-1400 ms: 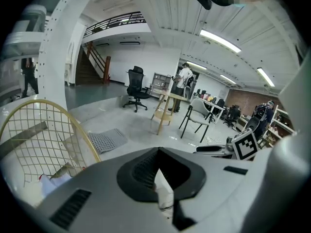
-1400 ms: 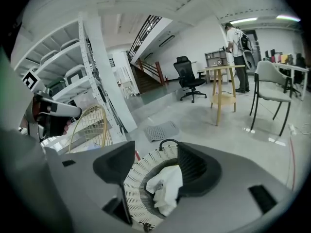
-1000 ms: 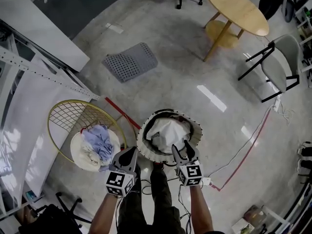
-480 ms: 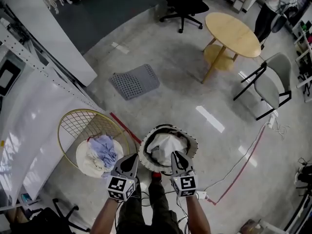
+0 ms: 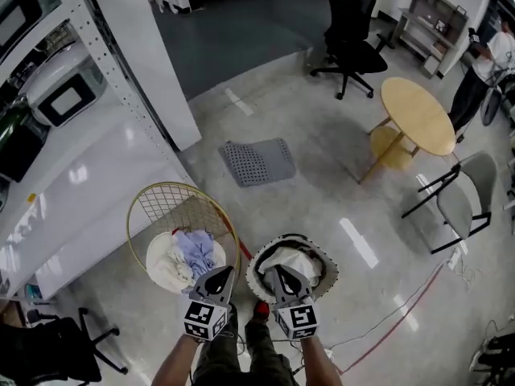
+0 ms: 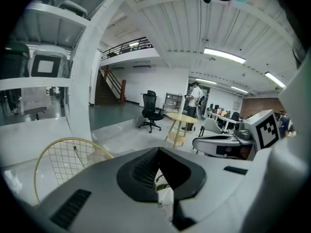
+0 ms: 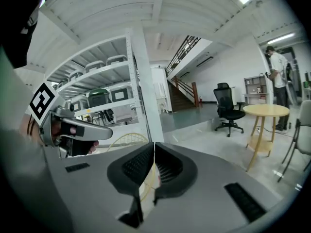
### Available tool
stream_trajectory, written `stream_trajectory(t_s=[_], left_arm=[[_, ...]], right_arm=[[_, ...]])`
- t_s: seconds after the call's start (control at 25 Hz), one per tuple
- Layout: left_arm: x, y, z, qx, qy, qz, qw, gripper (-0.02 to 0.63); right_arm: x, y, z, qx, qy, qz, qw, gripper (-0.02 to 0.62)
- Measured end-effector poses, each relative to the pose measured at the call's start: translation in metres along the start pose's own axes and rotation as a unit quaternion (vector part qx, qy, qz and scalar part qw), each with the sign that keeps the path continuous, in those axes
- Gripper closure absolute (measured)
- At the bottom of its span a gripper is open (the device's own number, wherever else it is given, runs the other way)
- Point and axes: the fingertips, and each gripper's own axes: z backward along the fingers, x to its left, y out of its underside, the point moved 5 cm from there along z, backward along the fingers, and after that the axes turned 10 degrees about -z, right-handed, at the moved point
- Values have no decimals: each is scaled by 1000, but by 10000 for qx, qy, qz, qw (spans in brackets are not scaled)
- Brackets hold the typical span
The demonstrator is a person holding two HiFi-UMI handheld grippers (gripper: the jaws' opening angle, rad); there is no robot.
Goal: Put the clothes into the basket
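Hovering over two laundry baskets

My left hand-held gripper (image 5: 220,273) and right hand-held gripper (image 5: 272,273) are both pressed together, empty; the right's jaws just closed. White clothes (image 5: 294,262) lie in the round basket (image 5: 294,238); blue clothes (image 5: 191,249) lie in the yellow wire basket (image 5: 165,203) beside it.

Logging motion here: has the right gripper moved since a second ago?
Yes. The right gripper rose toward the camera and shifted left along the near rim of the dark basket; its tongs have just closed, empty.
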Motion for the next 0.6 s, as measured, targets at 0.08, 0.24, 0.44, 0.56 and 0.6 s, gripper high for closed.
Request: stream_trajectory(t_s=[0.08,0.24,0.44,0.56,0.6], left_arm=[[15,1,15,-23,-250,77,9997,606],[47,11,51,-55,-887,316,9955,606],[87,32,99,-7,-1584,616,9854,606],[111,48,125,49,-1909,817,9782,606],[119,54,131,62,-1988,874,9761,605]], right_arm=[[20,-2,-14,51,-286,77,9995,563],[61,0,-46,241,-948,268,9948,563],[115,7,-80,488,-1609,428,9848,564],[147,16,-100,641,-1919,528,9779,563],[157,20,-107,687,-1996,571,9758,564]])
